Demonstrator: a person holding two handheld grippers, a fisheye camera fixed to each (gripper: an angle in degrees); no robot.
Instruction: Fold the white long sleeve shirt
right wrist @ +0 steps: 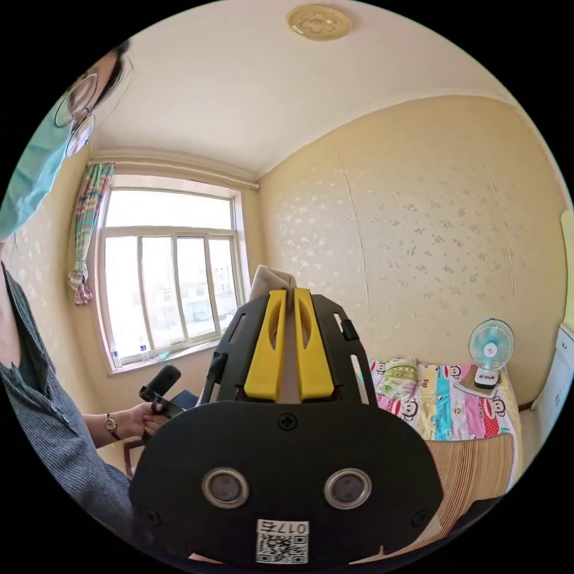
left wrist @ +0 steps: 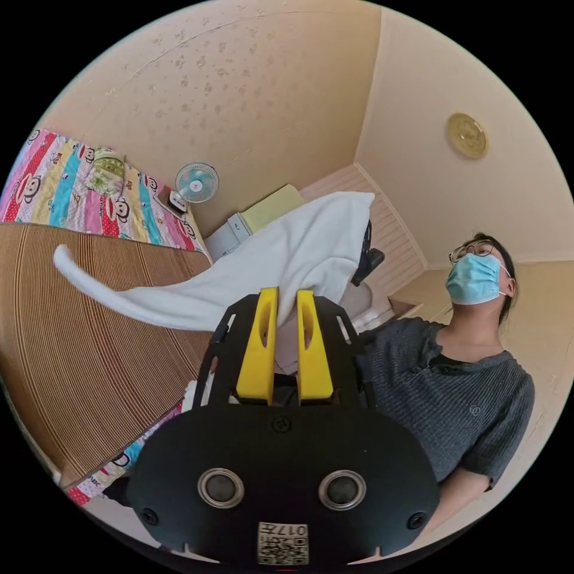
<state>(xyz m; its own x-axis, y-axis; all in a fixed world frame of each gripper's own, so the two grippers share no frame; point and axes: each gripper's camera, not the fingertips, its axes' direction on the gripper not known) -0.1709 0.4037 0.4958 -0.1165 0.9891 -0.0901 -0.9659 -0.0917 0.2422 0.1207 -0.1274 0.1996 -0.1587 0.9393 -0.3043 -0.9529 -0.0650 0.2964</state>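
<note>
The left tool (left wrist: 287,293) pinched the white long sleeve shirt (left wrist: 281,257), lifted above the bed (left wrist: 89,335); the right tool (right wrist: 290,293) pinched cloth too. Soft, light, floppy fabric: probably best gripped at shoulder seams or hem corners.

A bed with a brown ribbed straw mat (left wrist: 89,335) on a bright cartoon monkey sheet (left wrist: 72,191) (a small green pillow (left wrist: 106,171) lies there).
</note>
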